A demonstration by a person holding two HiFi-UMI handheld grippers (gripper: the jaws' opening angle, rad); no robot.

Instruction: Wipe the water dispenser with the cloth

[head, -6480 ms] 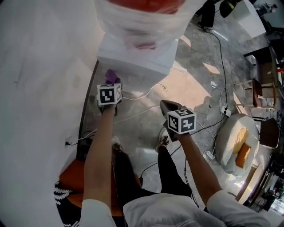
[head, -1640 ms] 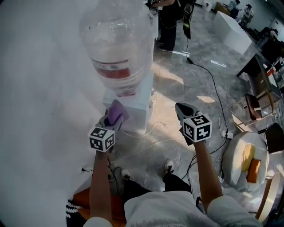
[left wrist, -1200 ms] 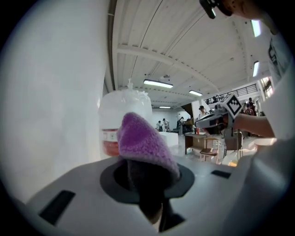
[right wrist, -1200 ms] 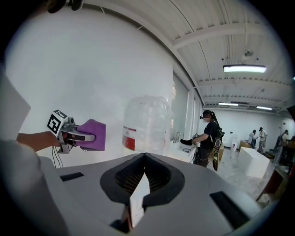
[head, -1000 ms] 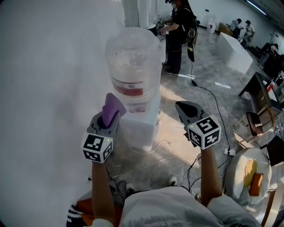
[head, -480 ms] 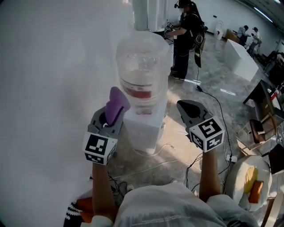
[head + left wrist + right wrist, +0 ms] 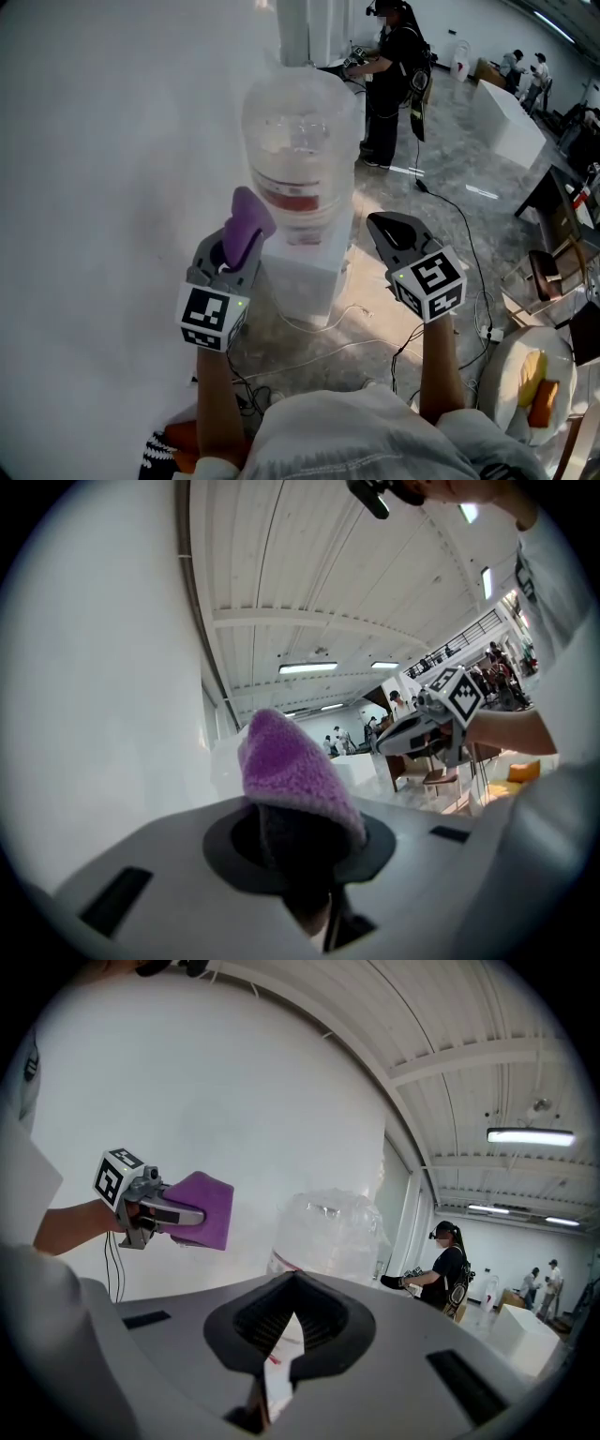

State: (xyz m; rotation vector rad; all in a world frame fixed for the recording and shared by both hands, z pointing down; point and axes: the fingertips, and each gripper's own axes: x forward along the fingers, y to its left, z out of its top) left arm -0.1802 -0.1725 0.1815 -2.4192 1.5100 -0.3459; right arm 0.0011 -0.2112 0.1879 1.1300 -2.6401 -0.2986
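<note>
The water dispenser has a white body and a clear bottle with a red label on top. My left gripper is shut on a purple cloth, held up just left of the bottle's lower part; whether the cloth touches the bottle I cannot tell. In the left gripper view the cloth sticks up from the jaws and hides most of the dispenser. My right gripper hangs to the right of the dispenser, shut and holding nothing. The right gripper view shows the bottle and the cloth.
A white wall runs close on the left. A person stands behind the dispenser. Cables lie on the marble floor by the base. A round white seat with yellow and orange cushions is at the lower right.
Both grippers have risen from beside the dispenser's base to bottle height, the cloth still in the left one. In the last half second the right gripper shifted slightly left.
</note>
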